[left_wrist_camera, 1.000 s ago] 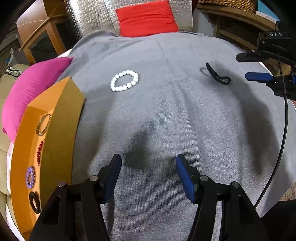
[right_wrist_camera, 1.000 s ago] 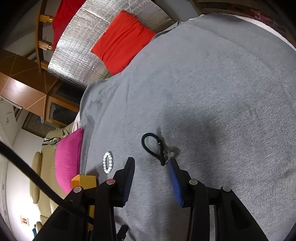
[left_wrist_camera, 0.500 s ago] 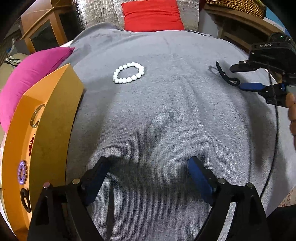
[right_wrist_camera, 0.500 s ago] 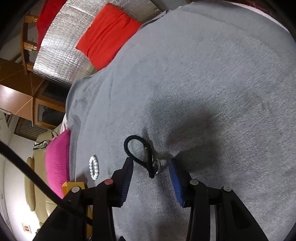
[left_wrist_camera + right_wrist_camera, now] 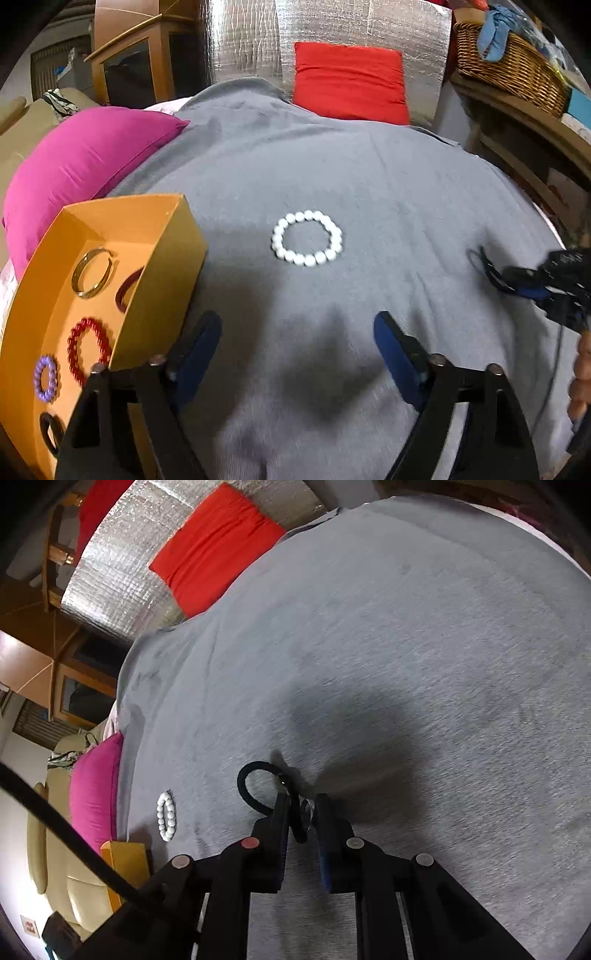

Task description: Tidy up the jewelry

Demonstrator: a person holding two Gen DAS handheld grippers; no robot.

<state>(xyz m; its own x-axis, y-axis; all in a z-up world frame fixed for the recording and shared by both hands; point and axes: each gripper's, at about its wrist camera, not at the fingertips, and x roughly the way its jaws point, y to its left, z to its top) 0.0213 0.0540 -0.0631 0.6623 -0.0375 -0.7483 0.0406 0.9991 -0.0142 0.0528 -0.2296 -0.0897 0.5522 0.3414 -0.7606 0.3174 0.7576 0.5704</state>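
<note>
A white bead bracelet (image 5: 306, 238) lies on the grey cloth (image 5: 369, 177), ahead of my left gripper (image 5: 295, 328). The left jaws stand wide and are closing a little, with nothing between them. The orange box (image 5: 166, 273) at the left holds a gold bangle (image 5: 92, 273), a red bead bracelet (image 5: 88, 347), a purple one (image 5: 46, 376) and darker rings. My right gripper (image 5: 302, 805) is closing on the black cord bracelet (image 5: 255, 782), with its cord and small metal ring pinched between the pads. In the left wrist view the right gripper (image 5: 532, 284) sits at the right edge.
A pink cushion (image 5: 81, 162) lies behind the box and a red cushion (image 5: 347, 85) leans at the far end of the cloth. A wicker basket (image 5: 509, 66) stands on a wooden shelf at the right. A person's hand (image 5: 581, 373) shows at the right edge.
My right gripper has come down over the black cord bracelet and closed on it. My left gripper has moved toward the white bracelet and the box, and its jaws stand wider than a second ago.
</note>
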